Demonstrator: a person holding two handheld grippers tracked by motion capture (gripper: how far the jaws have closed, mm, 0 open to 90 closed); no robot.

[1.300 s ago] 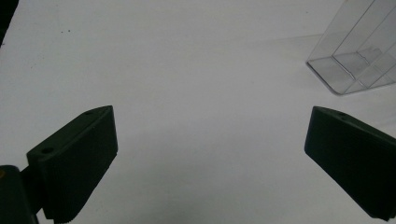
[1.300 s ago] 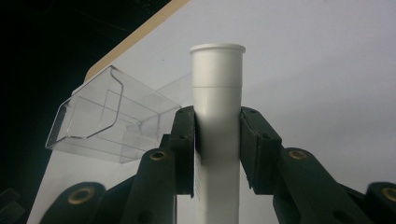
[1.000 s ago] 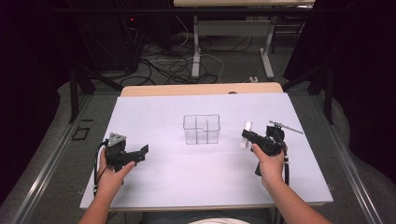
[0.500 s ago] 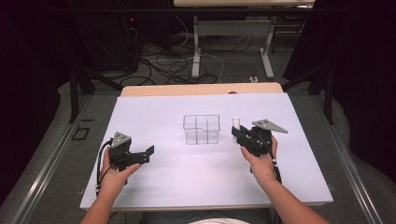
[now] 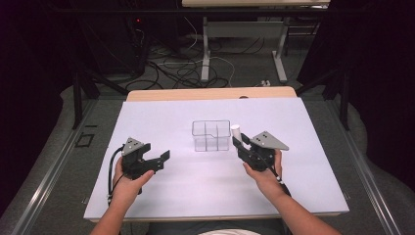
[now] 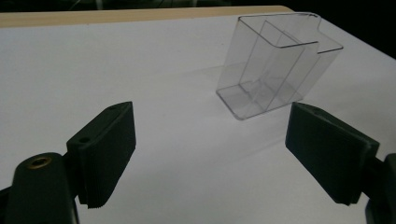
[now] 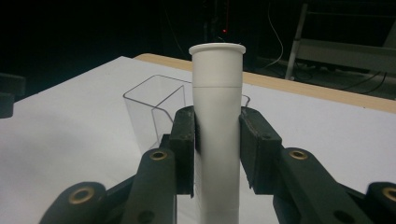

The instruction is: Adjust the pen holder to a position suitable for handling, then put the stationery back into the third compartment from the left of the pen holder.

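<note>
Moved since earlier frame: right gripper (image 5: 241, 145), clamping an upright white tube (image 7: 217, 126), is closing leftward on the clear divided organizer (image 5: 211, 135), now just ahead of it. Insertion likely approaching. Left gripper (image 5: 159, 160) is idling spread apart, holding nothing.

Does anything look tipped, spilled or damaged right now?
Nothing stands out. The clear bin stands upright on the table, empty. The right gripper holds the white tube upright beside it. The left gripper is open and apart.
</note>
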